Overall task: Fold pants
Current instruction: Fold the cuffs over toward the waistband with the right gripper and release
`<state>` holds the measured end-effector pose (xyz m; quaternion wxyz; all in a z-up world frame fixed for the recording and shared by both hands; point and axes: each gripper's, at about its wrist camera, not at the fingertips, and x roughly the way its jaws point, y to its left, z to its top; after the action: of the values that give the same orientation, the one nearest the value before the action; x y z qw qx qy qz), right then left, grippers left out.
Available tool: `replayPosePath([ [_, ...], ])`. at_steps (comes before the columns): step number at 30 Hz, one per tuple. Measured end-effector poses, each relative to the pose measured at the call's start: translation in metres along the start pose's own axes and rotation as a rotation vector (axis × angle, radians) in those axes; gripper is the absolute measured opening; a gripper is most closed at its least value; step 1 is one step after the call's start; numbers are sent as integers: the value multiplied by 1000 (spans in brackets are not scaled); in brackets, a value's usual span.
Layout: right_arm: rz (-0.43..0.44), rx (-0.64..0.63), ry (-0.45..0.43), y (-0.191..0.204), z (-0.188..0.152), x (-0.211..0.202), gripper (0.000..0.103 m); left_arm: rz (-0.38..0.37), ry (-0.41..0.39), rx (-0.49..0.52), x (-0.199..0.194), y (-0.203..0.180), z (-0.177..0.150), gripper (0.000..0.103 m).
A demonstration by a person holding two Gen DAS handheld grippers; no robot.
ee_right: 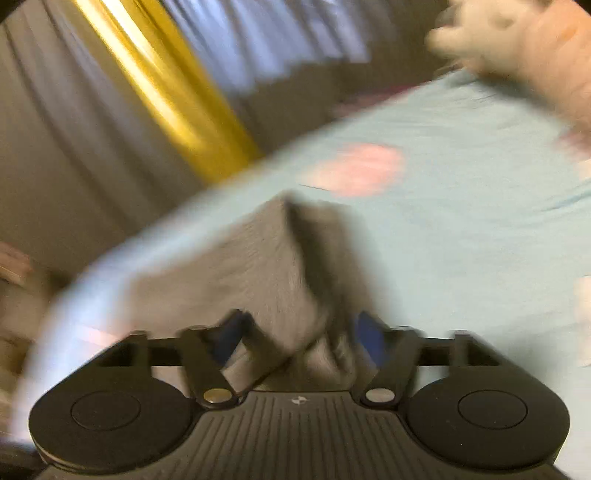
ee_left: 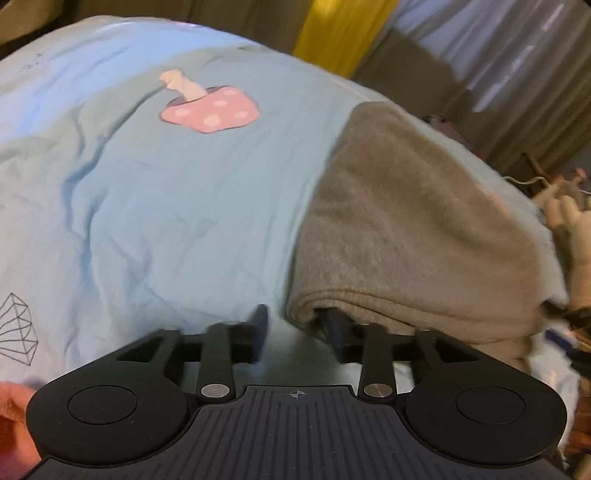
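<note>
The grey-brown fleece pants (ee_left: pixel 413 236) lie folded on a pale blue bedsheet (ee_left: pixel 184 206), toward its right side in the left wrist view, their ribbed rolled edge nearest the camera. The left gripper (ee_left: pixel 299 328) is spread apart with bare sheet between its fingers; its right finger (ee_left: pixel 334 326) sits just under that rolled edge, clamping nothing. In the right wrist view — heavily blurred — the right gripper (ee_right: pixel 299 339) has a bunch of the same pants (ee_right: pixel 258 273) between its blue-padded fingers (ee_right: pixel 369 332), apparently pinched, though the smear leaves the grip uncertain. A pink spotted mushroom print (ee_left: pixel 210 107) marks the sheet beyond the pants. A yellow curtain strip (ee_left: pixel 340 29) hangs behind, among grey drapes (ee_right: pixel 48 155).
</note>
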<state>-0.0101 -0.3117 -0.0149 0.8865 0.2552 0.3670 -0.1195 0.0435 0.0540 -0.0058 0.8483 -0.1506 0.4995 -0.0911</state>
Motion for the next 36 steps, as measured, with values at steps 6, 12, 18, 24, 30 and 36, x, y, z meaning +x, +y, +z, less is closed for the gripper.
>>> replayPosePath([
  [6, 48, -33, -5, -13, -12, 2, 80, -20, -149, 83, -34, -14, 5, 65],
  [12, 94, 6, -3, -6, 3, 19, 97, 10, -51, 205, 9, -43, 36, 76],
  [18, 197, -1, 201, -26, 11, 78, 99, -5, 98, 226, 70, -40, 52, 87],
  [24, 330, -19, 216, -33, 17, 90, 99, -89, 119, 172, 98, -27, 67, 90],
  [30, 373, -44, 210, -19, 22, 111, 99, -123, 91, 238, 124, -41, 83, 100],
  [36, 321, -131, 179, 4, 27, 101, 61, -143, 48, 271, 115, -48, 87, 50],
])
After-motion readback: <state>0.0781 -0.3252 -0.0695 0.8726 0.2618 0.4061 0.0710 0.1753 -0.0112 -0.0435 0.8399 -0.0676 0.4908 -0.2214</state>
